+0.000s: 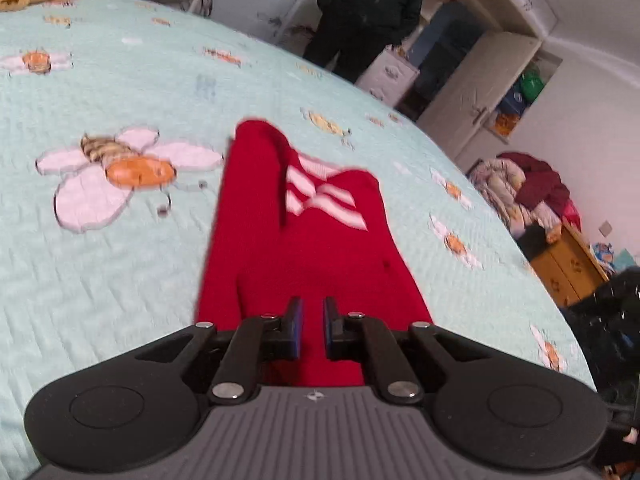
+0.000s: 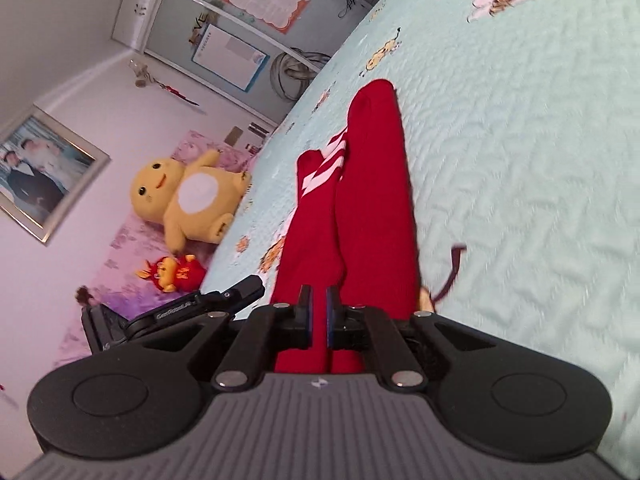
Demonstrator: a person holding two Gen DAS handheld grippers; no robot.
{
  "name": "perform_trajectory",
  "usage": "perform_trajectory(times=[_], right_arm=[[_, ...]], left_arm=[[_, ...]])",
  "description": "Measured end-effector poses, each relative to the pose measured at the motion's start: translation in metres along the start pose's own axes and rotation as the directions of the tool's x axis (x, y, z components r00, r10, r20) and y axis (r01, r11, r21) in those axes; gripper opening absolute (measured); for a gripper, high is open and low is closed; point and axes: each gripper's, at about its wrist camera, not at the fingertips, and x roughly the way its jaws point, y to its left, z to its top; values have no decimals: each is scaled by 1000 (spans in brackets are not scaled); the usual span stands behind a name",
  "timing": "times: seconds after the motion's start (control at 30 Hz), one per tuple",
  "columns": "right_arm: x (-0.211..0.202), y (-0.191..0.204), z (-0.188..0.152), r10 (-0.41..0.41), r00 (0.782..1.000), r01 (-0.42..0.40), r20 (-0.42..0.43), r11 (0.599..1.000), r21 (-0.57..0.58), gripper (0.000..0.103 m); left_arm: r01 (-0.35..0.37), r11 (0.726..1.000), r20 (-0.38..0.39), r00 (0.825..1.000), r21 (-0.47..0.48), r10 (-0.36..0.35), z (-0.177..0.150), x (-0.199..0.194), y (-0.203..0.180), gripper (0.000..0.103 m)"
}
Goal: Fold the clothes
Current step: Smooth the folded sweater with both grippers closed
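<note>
Between each nearly closed claw's pads, red garment [image 1: 296, 240].

Red knit garment [image 1: 304, 248] is lying stretched out lengthwise on the pale green bedspread [image 1: 120, 280], running away from both cameras. It's showing two long red lobes side by side with a crease running between them, looking like it's doubled over along its length. A patch of white stripes [image 1: 324, 196] is sitting near the far end, between the two lobes. In the right wrist view the garment [image 2: 372, 216] is looking long and narrow, and its far tip is rounding off. The near end is running between the fingers in both views. Both frames are blurring, so the finer fabric detail isn't resolving.
</note>
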Motion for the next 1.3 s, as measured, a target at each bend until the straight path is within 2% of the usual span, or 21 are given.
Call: perform_trajectory(times=[0.1, 0.17, 0.23, 0.3, 0.33, 0.4, 0.5, 0.63, 0.7, 0.77, 0.87, 0.97, 1.0, 1.03, 1.07, 1.1, 1.13, 1.2, 1.27, 1.3], right_arm=[[-2, 1, -2, 41, 999, -41, -3, 999, 14, 6], [4, 5, -1, 37, 999, -37, -12, 999, -5, 7], [12, 2, -3, 0, 999, -1, -38, 1000, -31, 7], [17, -14, -6, -16, 998, 16, -63, 1000, -12, 7], [18, -24, -8, -8, 997, 9, -72, 1000, 12, 2], [14, -41, -13, 59, 997, -57, -45, 997, 45, 0], [11, -35, -15, 44, 998, -44, -38, 999, 15, 2], [2, -20, -20, 11, 1000, -12, -22, 999, -30, 7], [-9, -9, -31, 22, 1000, -23, -15, 999, -38, 7], [-19, 0, -42, 48, 999, -48, -15, 998, -38, 7], [-30, 15, -57, 90, 995, -91, -39, 995, -33, 7], [-23, 25, -69, 74, 990, -81, -116, 995, -55, 7], [-19, 26, -73, 59, 988, -69, -140, 996, -65, 7], [-16, 23, -76, 29, 987, -42, -158, 996, -78, 5], [-12, 20, -79, -1, 985, -15, -174, 996, -91, 0], [-10, 17, -82, -24, 982, 6, -188, 995, -96, 0], [-14, 14, -81, -14, 983, 2, -185, 998, -63, 0], [-27, 20, -80, -21, 984, 11, -176, 998, -56, 7], [-40, 31, -84, 6, 983, -21, -183, 997, -79, 8], [-46, 35, -86, 17, 982, -34, -186, 995, -89, 8]], left_arm=[[-13, 1000, -30, 999, -24, 12, -12, 11, 9, 8], [-7, 998, -24, 1000, -62, 6, -12, 15, 15, 9], [-9, 997, -32, 999, -82, 6, -9, 15, 16, 9], [-34, 998, -33, 999, -48, 32, -8, 11, 9, 9], [-50, 998, -32, 998, -25, 49, -8, 8, 5, 9], [-101, 995, -29, 994, 15, 101, -9, -1, -5, 9], [-182, 978, -34, 982, 100, 187, -15, -15, -28, 13], [-204, 966, -56, 975, 158, 215, -33, -33, -49, 15], [-172, 977, -79, 980, 127, 183, -43, -44, -53, 15], [-101, 992, -96, 989, 81, 109, -51, -56, -51, 15], [-6, 998, -114, 993, 64, 13, -61, -64, -51, 15], [1, 998, -174, 985, 70, 11, -72, -50, -43, 19], [-3, 998, -188, 982, 58, 14, -75, -45, -37, 15], [3, 1000, -186, 983, 27, 2, -75, -46, -30, 6], [10, 1000, -182, 983, -4, -10, -74, -46, -24, 6], [14, 1000, -179, 984, -24, -18, -73, -49, -20, 6], [10, 1000, -175, 984, -13, -12, -73, -55, -23, 6], [10, 1000, -169, 986, 12, -7, -72, -67, -30, 7], [56, 997, -166, 985, 60, -45, -78, -79, -39, 22], [72, 994, -172, 984, 81, -57, -82, -83, -43, 27]])
